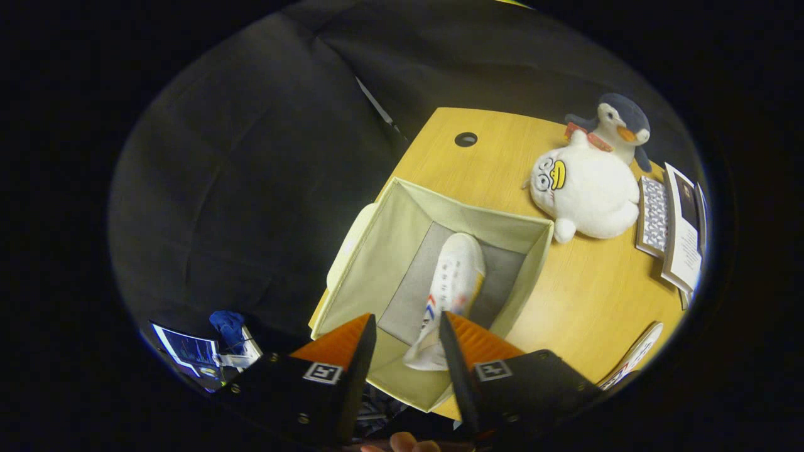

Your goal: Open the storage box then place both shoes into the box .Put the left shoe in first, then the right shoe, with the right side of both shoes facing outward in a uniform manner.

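Gripper view: the storage box [402,251], pale green fabric with a grey floor, stands open on the wooden table [584,289], at the table's edge next to the black cloth wall. A white shoe [449,289] with red and blue marks on its side and a yellow patch lies inside the box on the grey floor, running lengthwise from near the box's far wall toward its near wall. The box's lid [348,248] hangs down outside the wall on the cloth side.

The tongs [407,326] hang above the near part of the box, spread moderately apart with nothing pressed between them; the near end of the shoe shows in the gap between the two fingers, lower down inside the box and clear of both.

Beyond the box's far corner, a round white plush toy [587,194] with glasses and a yellow beak lies on the table, and a grey penguin plush [619,125] sits just behind it, touching it. Printed cards [675,226] lie beside the white plush, farther from the box. A round hole [465,139] in the tabletop sits past the box's far wall. A fingertip [405,443] shows below the tongs.
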The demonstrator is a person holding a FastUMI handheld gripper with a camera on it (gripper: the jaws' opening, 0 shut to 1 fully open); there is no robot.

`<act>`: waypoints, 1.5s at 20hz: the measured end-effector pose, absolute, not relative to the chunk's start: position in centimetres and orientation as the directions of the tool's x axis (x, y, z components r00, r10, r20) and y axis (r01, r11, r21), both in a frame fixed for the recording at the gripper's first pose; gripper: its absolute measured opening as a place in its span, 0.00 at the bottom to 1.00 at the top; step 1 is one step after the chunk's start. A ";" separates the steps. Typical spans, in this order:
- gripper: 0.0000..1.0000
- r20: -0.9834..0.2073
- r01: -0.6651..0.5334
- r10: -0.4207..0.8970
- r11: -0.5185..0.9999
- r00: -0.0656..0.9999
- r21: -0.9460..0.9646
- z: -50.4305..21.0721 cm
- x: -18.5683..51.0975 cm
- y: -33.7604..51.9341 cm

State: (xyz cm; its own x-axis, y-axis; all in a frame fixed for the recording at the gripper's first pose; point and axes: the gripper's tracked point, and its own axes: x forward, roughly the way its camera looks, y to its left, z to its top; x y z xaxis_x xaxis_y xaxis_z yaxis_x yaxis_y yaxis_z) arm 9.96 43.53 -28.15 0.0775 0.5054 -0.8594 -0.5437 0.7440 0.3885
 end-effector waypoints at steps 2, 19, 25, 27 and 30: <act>0.83 -0.851 -0.559 0.516 0.737 0.100 0.381 -27.5 10.3 43.5; 0.83 -0.847 -0.357 0.476 0.853 0.236 0.380 -23.8 12.9 22.9; 0.83 -0.875 -0.210 0.413 0.906 0.252 0.367 -27.1 12.3 14.5; 0.83 -0.883 -0.169 0.395 0.917 0.253 0.362 -28.0 11.9 12.0; 0.83 -0.906 -0.111 0.345 0.939 0.245 0.327 -29.7 11.2 7.8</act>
